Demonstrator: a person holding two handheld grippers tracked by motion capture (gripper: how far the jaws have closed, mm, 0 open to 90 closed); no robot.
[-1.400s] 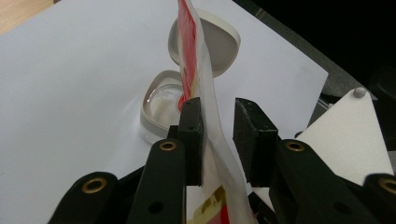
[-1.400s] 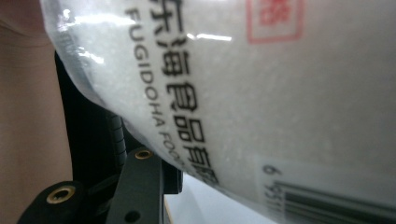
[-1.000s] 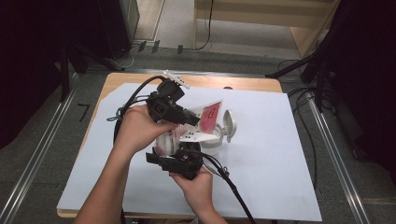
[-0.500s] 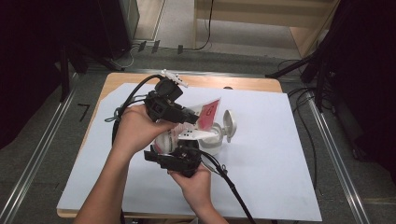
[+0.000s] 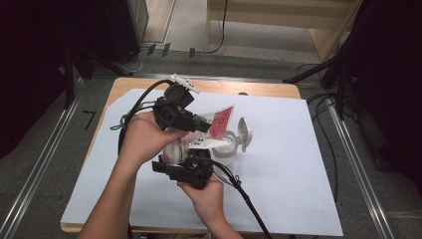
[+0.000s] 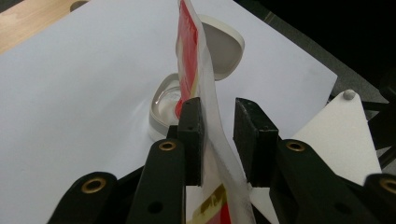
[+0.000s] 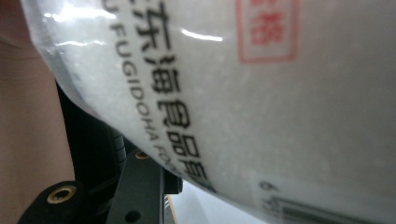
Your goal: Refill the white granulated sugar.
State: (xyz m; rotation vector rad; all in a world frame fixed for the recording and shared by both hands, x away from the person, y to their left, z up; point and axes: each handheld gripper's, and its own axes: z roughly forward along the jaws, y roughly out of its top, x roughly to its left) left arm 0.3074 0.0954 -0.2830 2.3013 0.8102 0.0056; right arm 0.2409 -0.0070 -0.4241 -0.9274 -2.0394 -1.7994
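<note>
Left gripper view | pouch: red-white, edge-on, over open container | left hand-held gripper: pinching pouch

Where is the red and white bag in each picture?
High view: the bag is at the middle, tilted over the white container with its lid open.
Left gripper view: it runs up the middle between the black jaws, edge on, above the container.
Right gripper view: its clear side with black letters covers most of the picture, very close.
Shared landmark: the white sheet on the table.
</note>
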